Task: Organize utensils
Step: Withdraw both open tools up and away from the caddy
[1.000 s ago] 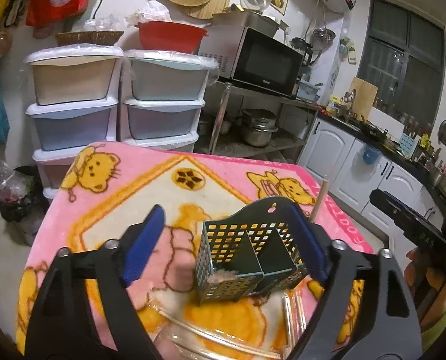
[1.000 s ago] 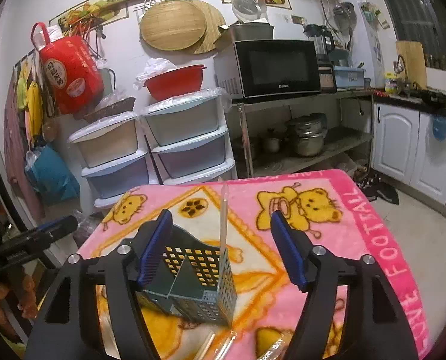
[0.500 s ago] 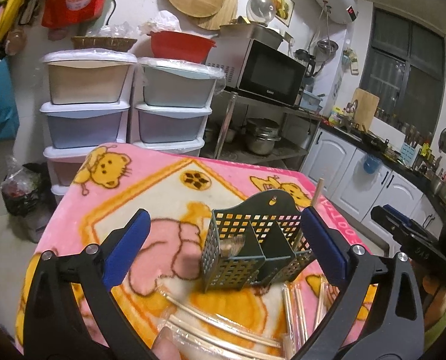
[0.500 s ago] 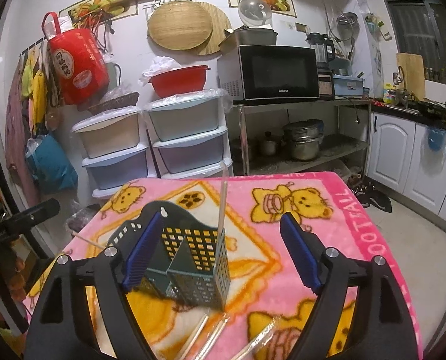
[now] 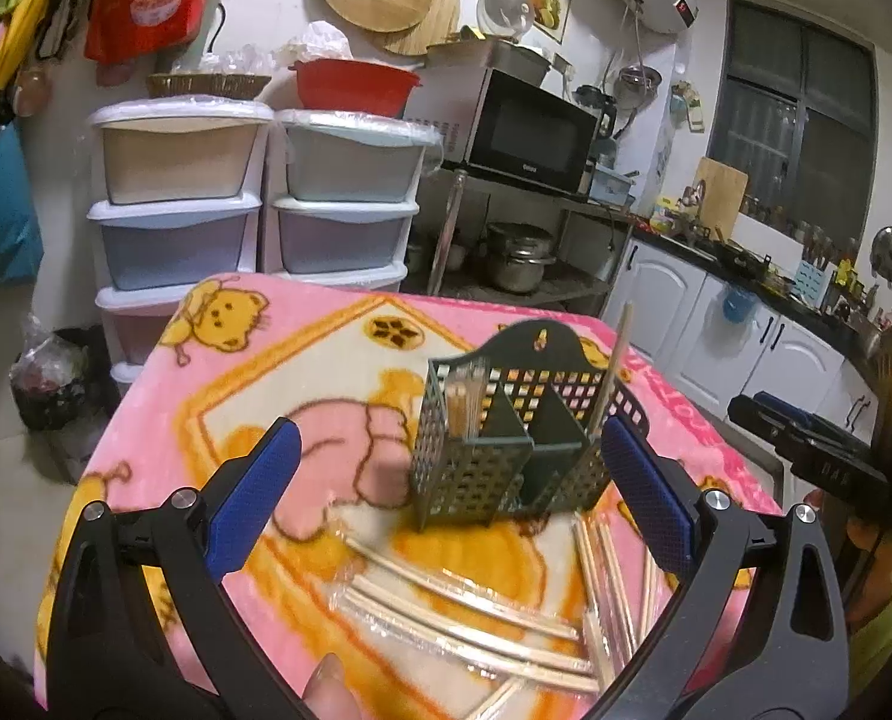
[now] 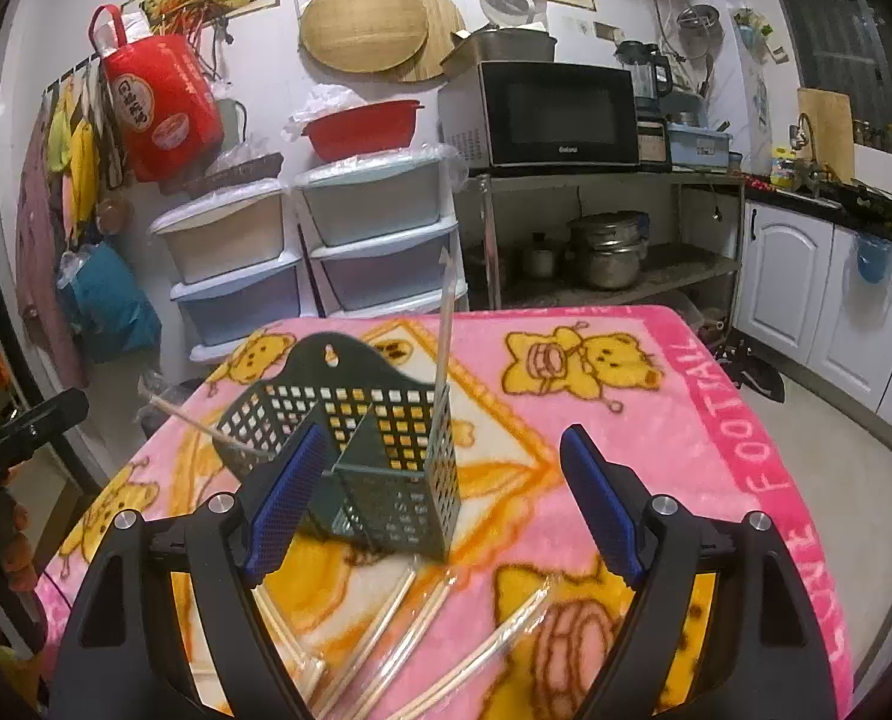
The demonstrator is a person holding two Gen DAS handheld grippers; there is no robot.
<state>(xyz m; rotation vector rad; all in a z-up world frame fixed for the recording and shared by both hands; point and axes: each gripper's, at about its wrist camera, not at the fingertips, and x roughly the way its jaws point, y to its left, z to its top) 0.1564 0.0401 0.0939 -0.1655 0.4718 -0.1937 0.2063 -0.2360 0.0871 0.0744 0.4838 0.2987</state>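
Green caddy (image 5: 494, 468) (grid-holed), pink bear-print blanket (image 6: 656, 420).

One green perforated utensil caddy (image 5: 506, 444) with two compartments stands on the surface, holding one upright wrapped chopstick pair (image 5: 611, 381) and one bundle of toothpicks (image 5: 464, 399), while several more wrapped chopstick pairs (image 5: 464, 618), their exact number unclear, lie before it.

Open right hand-held gripper (image 6: 446, 504) above utensil caddy (image 6: 356, 456), wrapped chopsticks (image 6: 410, 630)
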